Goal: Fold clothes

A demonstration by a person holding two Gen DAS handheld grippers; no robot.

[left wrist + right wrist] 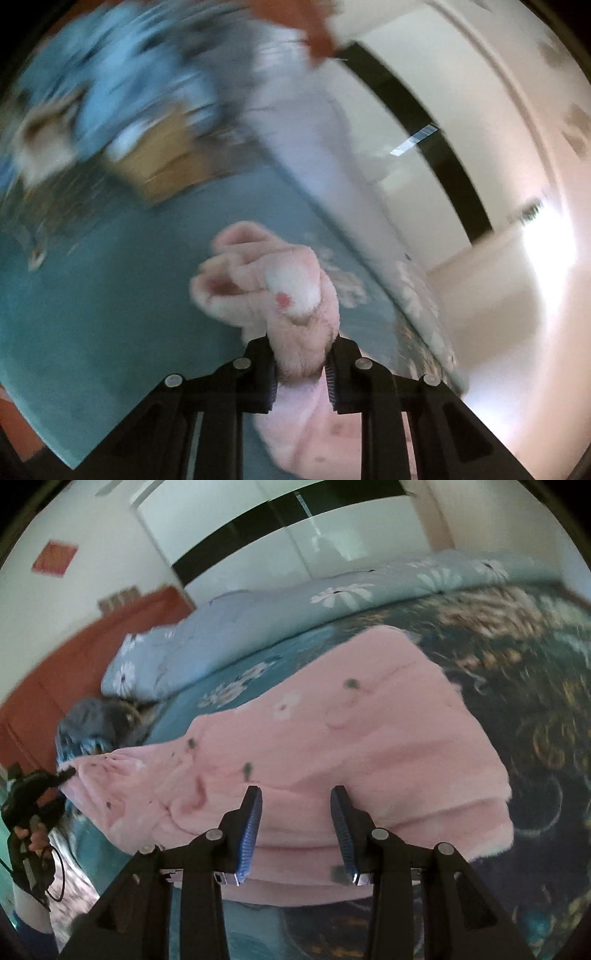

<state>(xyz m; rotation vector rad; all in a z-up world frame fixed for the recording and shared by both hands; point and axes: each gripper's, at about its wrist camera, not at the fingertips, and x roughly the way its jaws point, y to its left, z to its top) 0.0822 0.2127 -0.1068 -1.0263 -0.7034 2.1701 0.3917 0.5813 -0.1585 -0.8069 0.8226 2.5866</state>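
Observation:
A fuzzy pink garment with small flower and dark spots lies spread on the bed. My left gripper is shut on a bunched end of the pink garment, lifted above the teal bedspread. In the right wrist view the left gripper shows at the far left, pinching the garment's left end. My right gripper is open, its jaws apart just over the garment's near edge, holding nothing.
The bed has a teal floral bedspread. A light blue daisy quilt lies along its far side. A blue patterned cloth pile sits by an orange-red headboard. A white wardrobe with a black stripe stands behind.

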